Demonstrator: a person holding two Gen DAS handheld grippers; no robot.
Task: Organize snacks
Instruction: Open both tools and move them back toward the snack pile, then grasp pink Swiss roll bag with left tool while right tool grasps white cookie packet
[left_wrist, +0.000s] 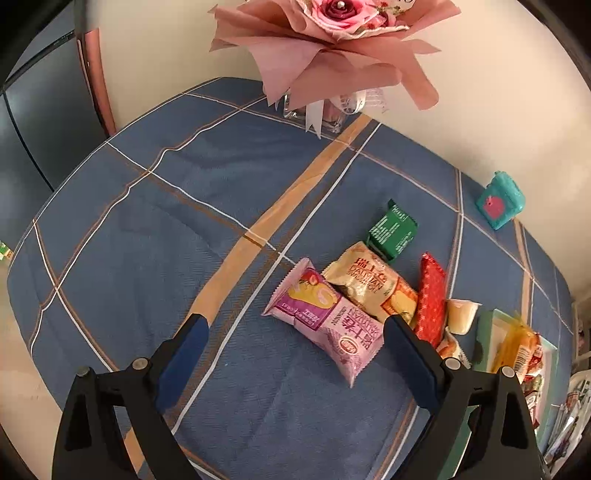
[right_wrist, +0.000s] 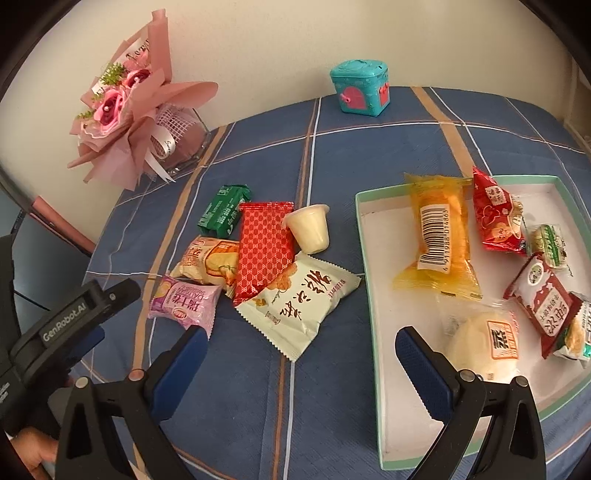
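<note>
Loose snacks, one heap on the blue checked tablecloth, beside the white tray, which already holds several packets. Left gripper: jaws wide, empty, hanging above the pink packet at the heap's near edge. Right gripper: jaws wide, empty, above the white packet and the tray's rim. Likely step: take the pink packet. Advice: close across its narrow width and lift straight, since the beige packet touches it. Nearby: red packet, green packet, pudding cup. Well apart: bouquet, teal box.
</note>
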